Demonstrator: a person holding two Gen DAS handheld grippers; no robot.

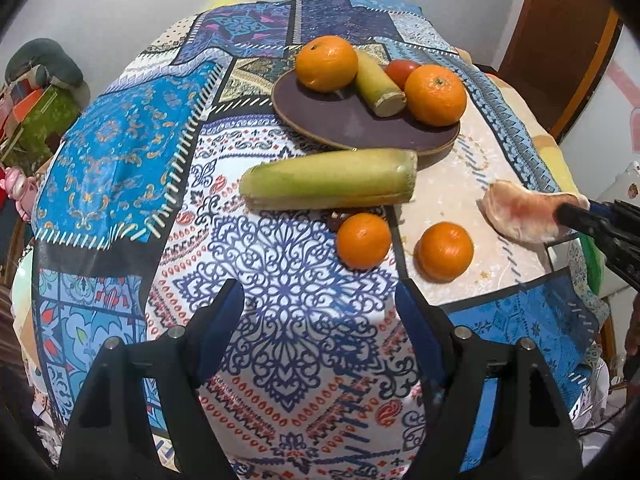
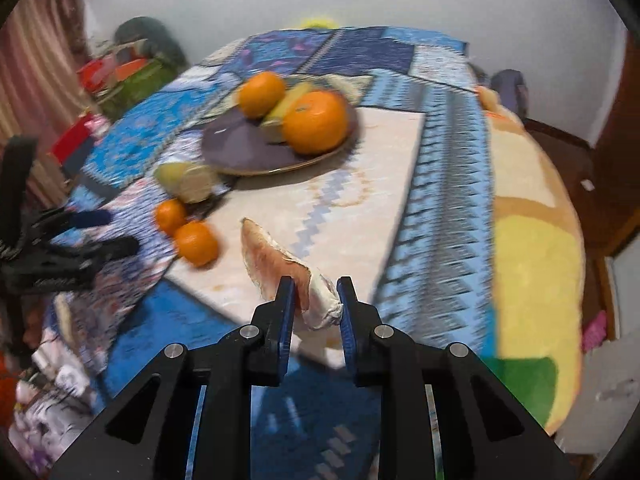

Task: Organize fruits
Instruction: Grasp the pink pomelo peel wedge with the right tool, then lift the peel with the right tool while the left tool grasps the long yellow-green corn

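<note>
Your right gripper (image 2: 316, 292) clamps a pomelo wedge (image 2: 276, 264) short of the plate (image 1: 352, 128); left gripper (image 1: 320, 304) fingers apart, empty; two oranges (image 1: 363, 241), sugarcane (image 1: 328, 180) remain outside it.

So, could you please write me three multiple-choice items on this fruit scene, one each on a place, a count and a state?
1. Where does the long green cane piece lie?
A. On the cloth beside the plate
B. On the plate
C. In the left hand-held gripper

2. How many oranges sit off the plate on the cloth?
A. One
B. Two
C. Four

3. What is the right hand-held gripper doing?
A. Standing open and empty
B. Clamping an orange
C. Clamping a pinkish fruit segment

Answers:
1 A: it rests on the tablecloth just before the plate's rim.
2 B: two oranges lie nearer the camera.
3 C: its pads press on the segment's end.
</note>
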